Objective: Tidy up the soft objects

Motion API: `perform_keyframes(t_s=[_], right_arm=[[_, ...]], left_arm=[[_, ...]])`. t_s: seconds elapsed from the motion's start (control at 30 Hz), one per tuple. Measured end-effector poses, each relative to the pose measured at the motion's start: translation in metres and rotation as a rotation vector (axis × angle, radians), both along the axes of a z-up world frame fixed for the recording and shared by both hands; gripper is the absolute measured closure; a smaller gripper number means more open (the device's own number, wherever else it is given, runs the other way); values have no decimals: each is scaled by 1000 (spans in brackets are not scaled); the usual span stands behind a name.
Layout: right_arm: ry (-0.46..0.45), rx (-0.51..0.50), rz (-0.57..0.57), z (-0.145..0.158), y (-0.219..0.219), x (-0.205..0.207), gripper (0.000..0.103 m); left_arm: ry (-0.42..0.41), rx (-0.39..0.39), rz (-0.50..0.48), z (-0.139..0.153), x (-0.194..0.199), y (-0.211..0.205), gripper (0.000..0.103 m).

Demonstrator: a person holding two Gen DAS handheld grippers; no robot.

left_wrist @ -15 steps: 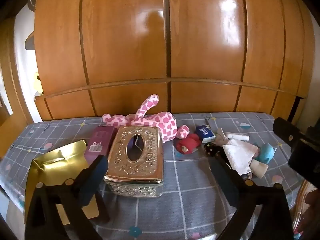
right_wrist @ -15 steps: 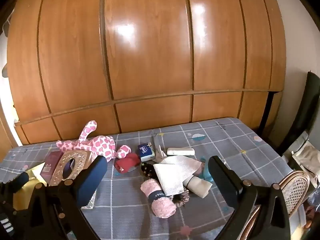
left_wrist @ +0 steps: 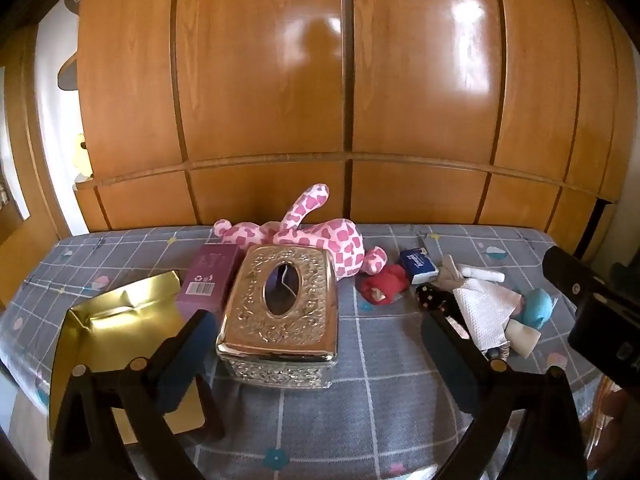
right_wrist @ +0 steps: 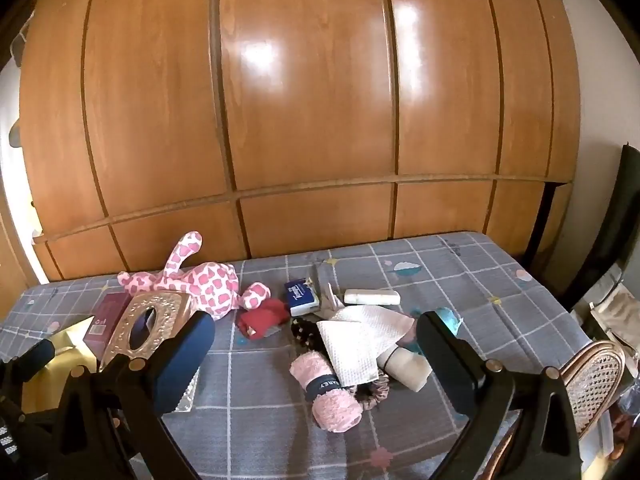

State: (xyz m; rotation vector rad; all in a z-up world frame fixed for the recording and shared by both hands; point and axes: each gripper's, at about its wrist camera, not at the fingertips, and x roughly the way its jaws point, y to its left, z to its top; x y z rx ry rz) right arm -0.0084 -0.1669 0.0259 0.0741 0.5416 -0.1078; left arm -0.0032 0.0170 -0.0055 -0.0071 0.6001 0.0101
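Glossy wooden wardrobe doors (right_wrist: 312, 100) are filling the background, catching bright patches of light, and in front of them a table is lying under a grey checked cloth (right_wrist: 460, 280) dotted with small pastel motifs. A woven cane chair (right_wrist: 592, 376) is sitting at the right edge.

I am holding my left tongs (left_wrist: 316, 344) wide, nothing between the fingers, above an embossed metal tissue box (left_wrist: 280, 312) with an oval slot in its lid. A maroon carton (left_wrist: 210, 280) is lying just beside it on the left, and a shiny gold foil bag (left_wrist: 116, 332) is sitting near the table's left edge. Behind the box, a pink spotted plush (left_wrist: 320, 236) is sprawling with one limb sticking up.

My right tongs (right_wrist: 316, 344) are also gaping wide and gripping nothing, hovering over the soft pile. There a fuzzy pink rolled towel (right_wrist: 332, 392) with a dark band is lying nearest me, touching a dimpled white paper napkin (right_wrist: 356, 340). A beige roll (right_wrist: 408, 368) is lying beside it, and something teal (right_wrist: 448, 316) is peeking out behind my right finger; I cannot tell what it is. A red cloth item (right_wrist: 264, 316), a small blue packet (right_wrist: 300, 296) and a white tube (right_wrist: 372, 297) are lying farther back.
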Motion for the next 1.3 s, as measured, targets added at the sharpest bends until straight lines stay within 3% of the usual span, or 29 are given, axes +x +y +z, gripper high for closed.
perform_keyframes(t_s=[1.3], right_arm=[[23, 7, -10, -17, -6, 13, 0]], left_arm=[[49, 15, -21, -11, 9, -6, 0]])
